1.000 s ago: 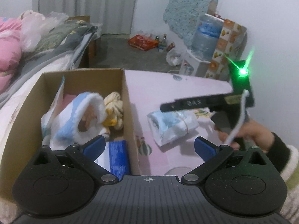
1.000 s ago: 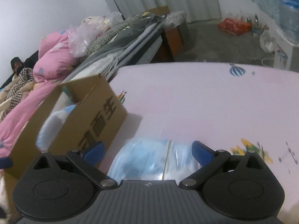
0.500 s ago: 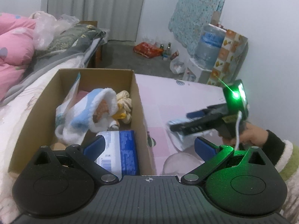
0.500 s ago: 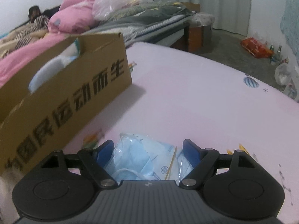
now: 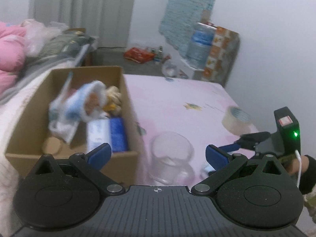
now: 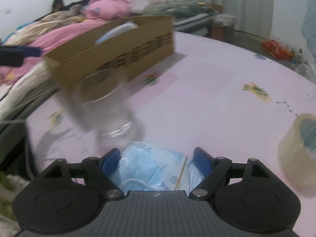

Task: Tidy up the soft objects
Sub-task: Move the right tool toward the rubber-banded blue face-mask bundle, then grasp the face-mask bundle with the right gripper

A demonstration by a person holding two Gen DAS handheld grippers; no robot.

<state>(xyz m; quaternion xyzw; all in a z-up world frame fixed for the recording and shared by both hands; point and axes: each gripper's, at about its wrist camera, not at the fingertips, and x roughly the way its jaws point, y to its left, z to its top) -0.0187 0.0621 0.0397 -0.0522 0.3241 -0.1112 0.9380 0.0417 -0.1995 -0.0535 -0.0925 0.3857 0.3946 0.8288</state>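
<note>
A clear pack of blue face masks (image 6: 144,167) sits between the blue pads of my right gripper (image 6: 157,156), which is shut on it just above the pink sheet. In the left wrist view the right gripper (image 5: 250,139) is at the far right with a hand behind it. A bit of the pack (image 5: 206,170) shows beside my left finger. The cardboard box (image 5: 126,98) holds a blue-white plush (image 5: 88,100), a yellow plush (image 5: 114,98) and a blue packet (image 5: 117,134). My left gripper (image 5: 157,153) is open, holds nothing, and hovers near the box's front corner.
A clear glass jug (image 5: 169,158) stands on the sheet between box and mask pack, blurred in the right wrist view (image 6: 110,106). A tape roll (image 6: 298,154) lies at the right. Pink bedding (image 6: 106,6) with a person on it is behind the box (image 6: 118,55).
My right gripper narrowed onto the mask pack and carried it right and nearer, away from the box side. The left view shifted right, bringing the jug and tape roll into sight.
</note>
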